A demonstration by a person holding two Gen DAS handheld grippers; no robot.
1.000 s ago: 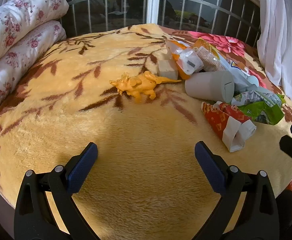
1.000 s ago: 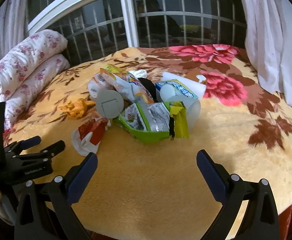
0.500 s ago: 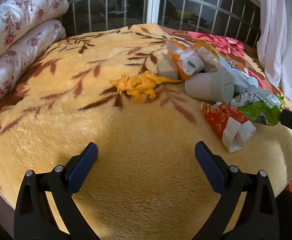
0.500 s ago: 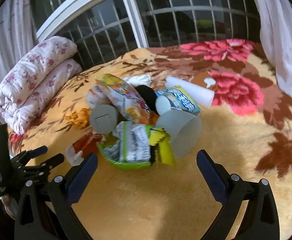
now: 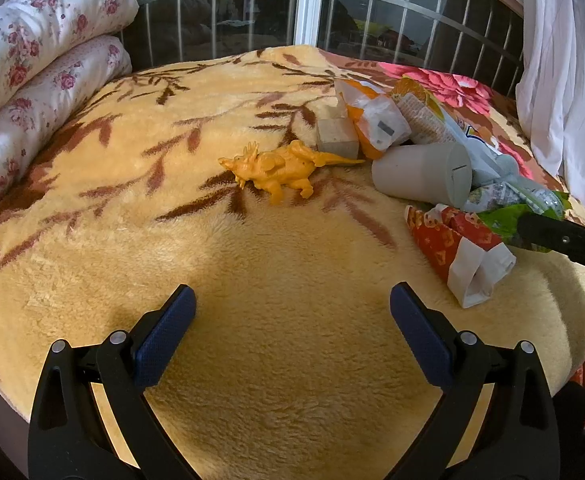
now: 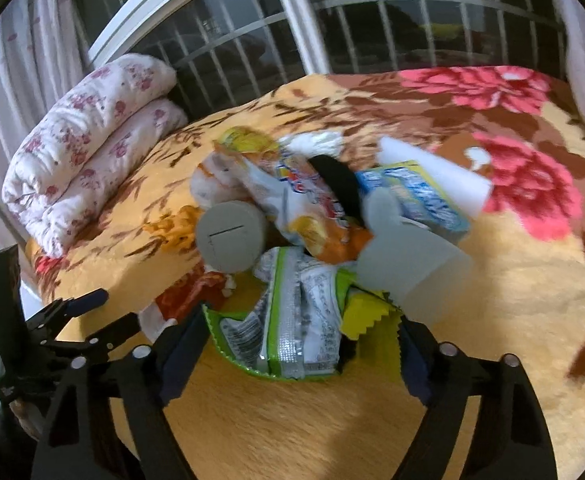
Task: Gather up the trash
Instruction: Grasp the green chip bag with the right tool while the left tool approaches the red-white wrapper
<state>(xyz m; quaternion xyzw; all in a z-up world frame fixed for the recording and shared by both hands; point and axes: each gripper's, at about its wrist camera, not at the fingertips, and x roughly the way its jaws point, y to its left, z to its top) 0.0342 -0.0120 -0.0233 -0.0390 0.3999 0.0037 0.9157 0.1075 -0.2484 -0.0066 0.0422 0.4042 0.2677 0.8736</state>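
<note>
- The trash pile sits on the bed's yellow blanket [image 5: 276,280], toward its right side.
- The right hand-held gripper [image 6: 300,344] has its jaws spread wide on either side of the green snack wrapper [image 6: 288,332] (whether they touch it I cannot tell).
- The left hand-held gripper [image 5: 292,332] hangs wide apart and holds nothing, above bare blanket.
- An orange toy dinosaur [image 5: 280,170] lies just left of the grey cup [image 5: 424,180], which is tipped on its side.
- Red paper wrapper [image 5: 448,244] lies nearest the front.
</note>
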